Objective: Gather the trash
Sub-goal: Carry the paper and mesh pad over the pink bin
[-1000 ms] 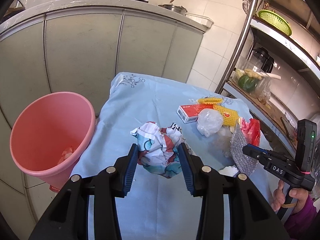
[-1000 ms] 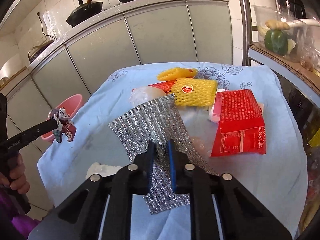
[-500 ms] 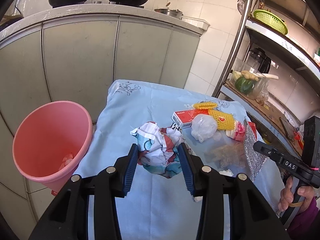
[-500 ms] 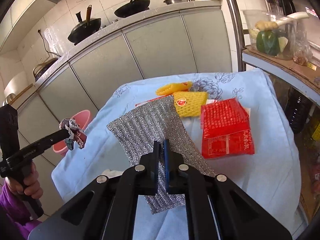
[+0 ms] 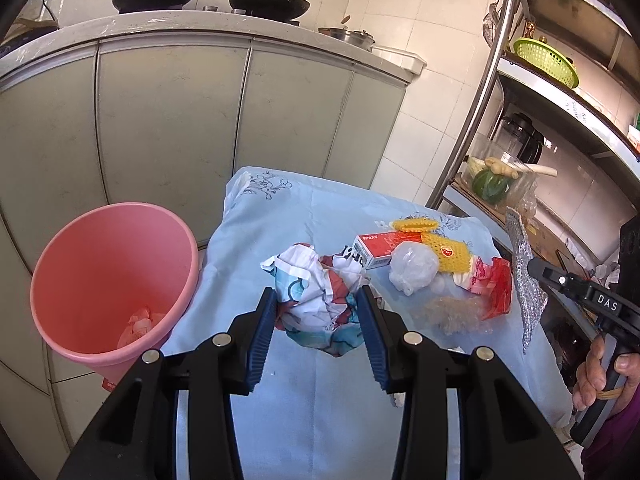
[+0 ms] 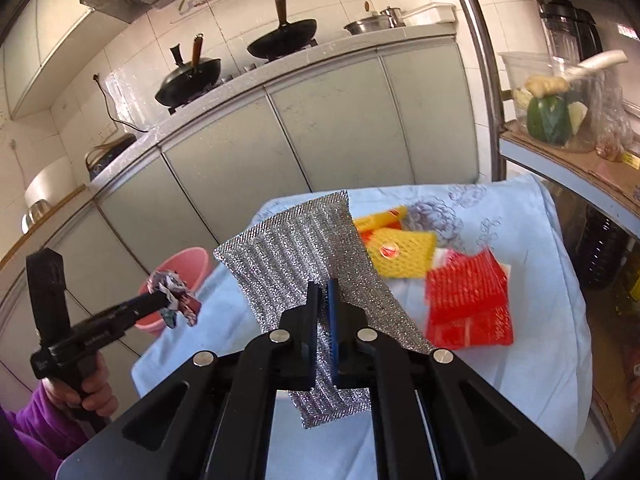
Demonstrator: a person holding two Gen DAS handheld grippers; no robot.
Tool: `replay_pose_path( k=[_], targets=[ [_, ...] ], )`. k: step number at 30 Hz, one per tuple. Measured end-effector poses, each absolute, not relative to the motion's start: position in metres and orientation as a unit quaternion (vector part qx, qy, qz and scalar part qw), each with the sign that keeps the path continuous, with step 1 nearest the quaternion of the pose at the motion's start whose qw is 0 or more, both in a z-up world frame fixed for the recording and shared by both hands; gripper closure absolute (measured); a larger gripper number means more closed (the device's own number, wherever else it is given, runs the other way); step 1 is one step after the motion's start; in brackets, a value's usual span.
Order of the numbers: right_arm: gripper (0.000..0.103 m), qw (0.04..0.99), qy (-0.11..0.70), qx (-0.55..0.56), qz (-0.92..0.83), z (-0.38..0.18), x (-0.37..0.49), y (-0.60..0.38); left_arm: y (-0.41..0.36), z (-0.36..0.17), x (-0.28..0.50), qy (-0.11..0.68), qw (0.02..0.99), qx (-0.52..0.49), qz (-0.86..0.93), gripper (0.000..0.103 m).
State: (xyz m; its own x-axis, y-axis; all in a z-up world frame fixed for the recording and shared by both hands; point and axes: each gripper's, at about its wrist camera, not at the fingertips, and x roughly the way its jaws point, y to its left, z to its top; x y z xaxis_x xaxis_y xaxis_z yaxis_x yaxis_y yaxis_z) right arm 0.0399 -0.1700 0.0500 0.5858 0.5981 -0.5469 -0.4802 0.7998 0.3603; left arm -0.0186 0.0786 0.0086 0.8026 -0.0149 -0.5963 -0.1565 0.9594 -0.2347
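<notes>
My left gripper (image 5: 318,316) is shut on a crumpled printed paper ball (image 5: 320,292) and holds it above the blue-clothed table (image 5: 304,216). The ball also shows in the right wrist view (image 6: 174,296). A pink bin (image 5: 108,280) stands left of the table, with some paper at its bottom. My right gripper (image 6: 323,300) is shut on a silver mesh cloth (image 6: 296,252), lifted clear of the table. The cloth hangs edge-on in the left wrist view (image 5: 524,276). On the table lie a red box (image 5: 376,248), a clear plastic wad (image 5: 412,266), yellow foam nets (image 6: 400,250) and a red packet (image 6: 468,300).
Grey kitchen cabinets (image 5: 168,120) with pans on top stand behind the table. A metal shelf rack (image 5: 480,100) with vegetables and a blender stands to the right. A crumpled clear wrapper (image 5: 456,314) lies near the red packet.
Both grippers have risen with their loads. The silver mesh cloth has lifted off the table and now hangs free. The paper ball stays gripped.
</notes>
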Motion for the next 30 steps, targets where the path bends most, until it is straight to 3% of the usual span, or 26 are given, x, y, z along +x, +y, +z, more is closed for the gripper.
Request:
replay_pose_path(
  k=[17,30],
  targets=[
    [0.098,0.829,0.345,0.031,0.439,0.066,0.056,-0.007,0.16,0.019,-0.064,0.258,0.939,-0.163,0.157,0.062],
    [0.098,0.786,0.366,-0.002,0.498,0.039,0.054,0.141,0.223,-0.017,-0.067,0.281,0.911,-0.169,0.249,0.06]
  ],
)
